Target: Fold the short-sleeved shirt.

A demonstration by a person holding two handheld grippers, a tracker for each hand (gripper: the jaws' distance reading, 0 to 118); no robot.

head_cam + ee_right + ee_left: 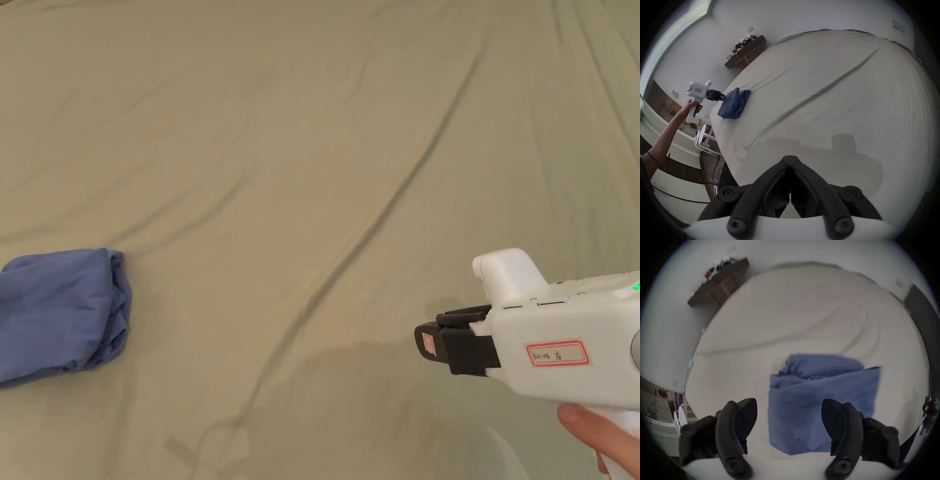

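The sheet (325, 156) lies bare from 9 o'clock round through 12 to 3 in the head view, only shallow creases crossing it. The folded shirt (59, 312) blocks the 8 o'clock edge. The right gripper (428, 342) hangs at 4 o'clock, well apart from the shirt, bare sheet between them.

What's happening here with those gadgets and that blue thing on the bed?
A person holds a two-jaw gripper in each hand over a bed sheet. A blue short-sleeved shirt lies in a folded bundle near the bed's edge. The left gripper is open, with the shirt just beyond it and nothing between its jaws. The right gripper is shut and empty, off to the side above bare sheet.
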